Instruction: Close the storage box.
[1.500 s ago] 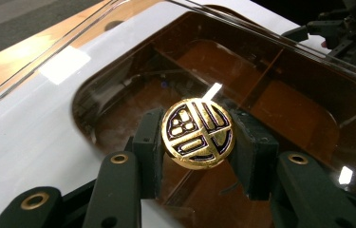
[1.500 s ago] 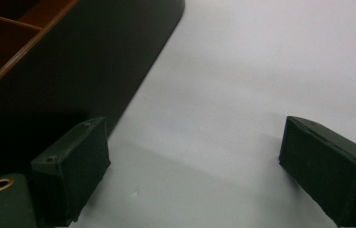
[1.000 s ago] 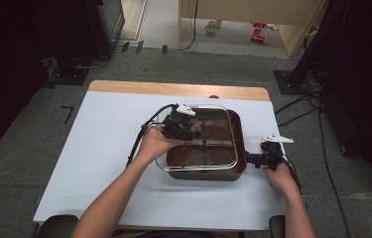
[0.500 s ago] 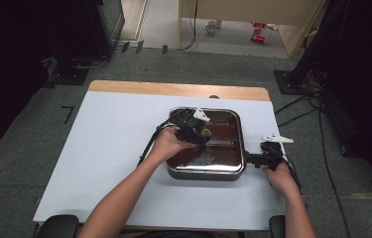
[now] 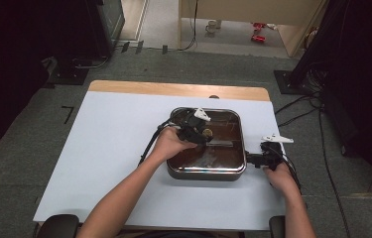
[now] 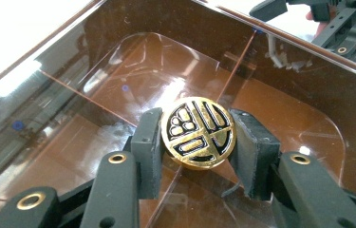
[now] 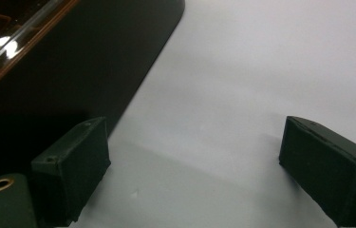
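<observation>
Lid knob (image 6: 198, 132), round, gold with a black emblem, sits at the centre of the brown-tinted glass lid (image 6: 118, 80) and is clamped between the left gripper's (image 6: 198, 142) two black pads, one on each side, both touching it. Lid lies flat on the square dark pan (image 5: 207, 171), which stands right of centre on the white table (image 5: 104, 148). From the high view the left hand (image 5: 169, 145) reaches in from the pan's left side, holding the left gripper (image 5: 196, 130) over the middle of the lid. Right gripper (image 5: 259, 159) rests at the pan's right edge, held by the right hand (image 5: 281, 177). In the right gripper view its jaws stand wide apart with bare table between them; the left pad (image 7: 73, 166) is just beside the pan's dark wall (image 7: 71, 71), can't tell if touching. Right gripper also shows at the top right corner of the left gripper view (image 6: 337, 23), beyond the lid's far rim.
</observation>
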